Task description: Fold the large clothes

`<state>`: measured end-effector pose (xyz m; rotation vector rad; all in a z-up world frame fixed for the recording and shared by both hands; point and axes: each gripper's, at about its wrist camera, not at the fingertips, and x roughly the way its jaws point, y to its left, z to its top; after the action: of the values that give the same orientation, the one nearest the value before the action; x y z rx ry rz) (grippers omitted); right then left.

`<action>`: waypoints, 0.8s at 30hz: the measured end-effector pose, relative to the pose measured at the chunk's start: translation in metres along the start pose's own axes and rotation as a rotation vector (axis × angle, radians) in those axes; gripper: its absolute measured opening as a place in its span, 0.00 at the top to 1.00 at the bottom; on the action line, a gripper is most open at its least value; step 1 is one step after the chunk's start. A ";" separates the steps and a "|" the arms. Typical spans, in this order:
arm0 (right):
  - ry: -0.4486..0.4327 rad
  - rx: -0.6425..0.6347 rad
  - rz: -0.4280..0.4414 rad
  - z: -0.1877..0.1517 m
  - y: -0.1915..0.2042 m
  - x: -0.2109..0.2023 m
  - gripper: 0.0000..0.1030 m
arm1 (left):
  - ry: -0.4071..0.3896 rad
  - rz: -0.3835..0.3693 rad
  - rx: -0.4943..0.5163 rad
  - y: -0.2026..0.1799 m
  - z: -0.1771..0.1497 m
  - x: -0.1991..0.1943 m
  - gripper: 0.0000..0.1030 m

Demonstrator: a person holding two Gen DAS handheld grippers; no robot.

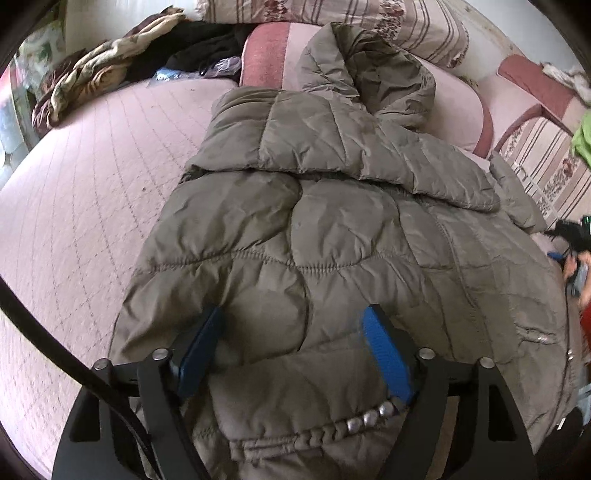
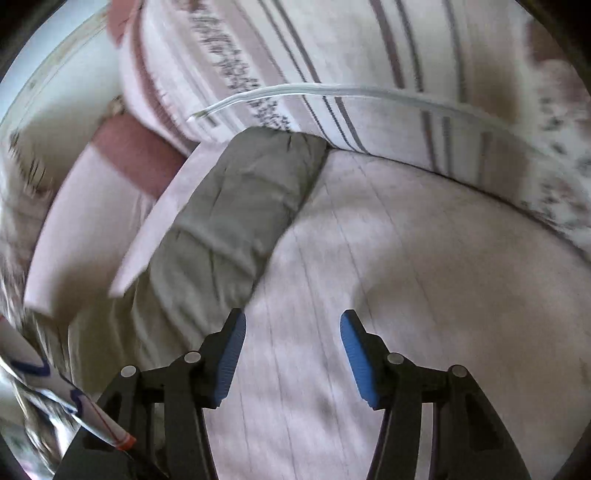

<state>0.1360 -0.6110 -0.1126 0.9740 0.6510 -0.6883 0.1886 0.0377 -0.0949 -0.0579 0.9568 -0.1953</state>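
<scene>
A large olive-grey puffer jacket (image 1: 314, 221) lies spread on the pink quilted bed (image 1: 92, 192), hood towards the pillows, with one sleeve folded across its upper back. My left gripper (image 1: 291, 325) is open, its blue pads straddling the jacket's hem near a row of metal snaps (image 1: 365, 417). In the right wrist view, the jacket's other sleeve (image 2: 229, 214) stretches out towards a striped pillow. My right gripper (image 2: 293, 328) is open and empty above the bare bed (image 2: 406, 258), just right of that sleeve. The right wrist view is blurred.
Striped floral pillows (image 1: 406, 22) line the head of the bed, and one (image 2: 332, 66) fills the top of the right wrist view. A crumpled patterned blanket (image 1: 92, 74) and dark clothes (image 1: 207, 48) lie at the far left. A white cable (image 2: 332, 90) crosses the pillow.
</scene>
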 end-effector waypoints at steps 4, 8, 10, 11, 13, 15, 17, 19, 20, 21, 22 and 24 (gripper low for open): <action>-0.034 0.003 0.004 0.025 0.012 0.025 0.43 | -0.010 0.029 0.033 -0.006 -0.002 0.009 0.17; -0.050 0.021 -0.017 0.053 0.020 0.045 0.48 | -0.011 0.059 0.060 -0.012 -0.002 0.015 0.14; -0.034 0.018 -0.039 0.059 0.019 0.046 0.87 | -0.008 0.067 0.063 -0.014 0.000 0.017 0.12; -0.026 0.031 -0.032 0.062 0.019 0.043 0.89 | -0.007 0.071 0.063 -0.014 0.000 0.018 0.12; -0.054 -0.007 -0.046 0.067 0.028 0.025 0.92 | -0.006 0.077 0.067 -0.015 0.000 0.017 0.11; -0.089 -0.061 -0.060 0.071 0.038 0.004 0.93 | -0.006 0.078 0.068 -0.016 0.000 0.017 0.11; -0.139 -0.103 -0.060 0.073 0.056 -0.031 0.93 | -0.004 0.075 0.064 -0.016 0.000 0.016 0.11; -0.190 -0.135 -0.072 0.076 0.073 -0.064 0.93 | -0.004 0.065 0.056 -0.016 0.001 0.014 0.12; -0.216 -0.148 -0.084 0.076 0.080 -0.080 0.93 | -0.001 0.049 0.043 -0.014 0.002 0.011 0.12; -0.249 -0.160 -0.088 0.077 0.087 -0.102 0.93 | 0.001 0.023 0.023 -0.010 0.003 0.006 0.12; -0.275 -0.168 -0.087 0.077 0.094 -0.121 0.94 | -0.003 0.000 -0.001 -0.006 0.006 0.000 0.12; -0.326 -0.195 -0.073 0.074 0.114 -0.161 0.94 | -0.024 -0.020 -0.040 0.003 0.009 -0.013 0.12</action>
<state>0.1381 -0.5965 0.0977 0.6415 0.4577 -0.8113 0.1891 0.0426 -0.0802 -0.1068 0.9371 -0.1938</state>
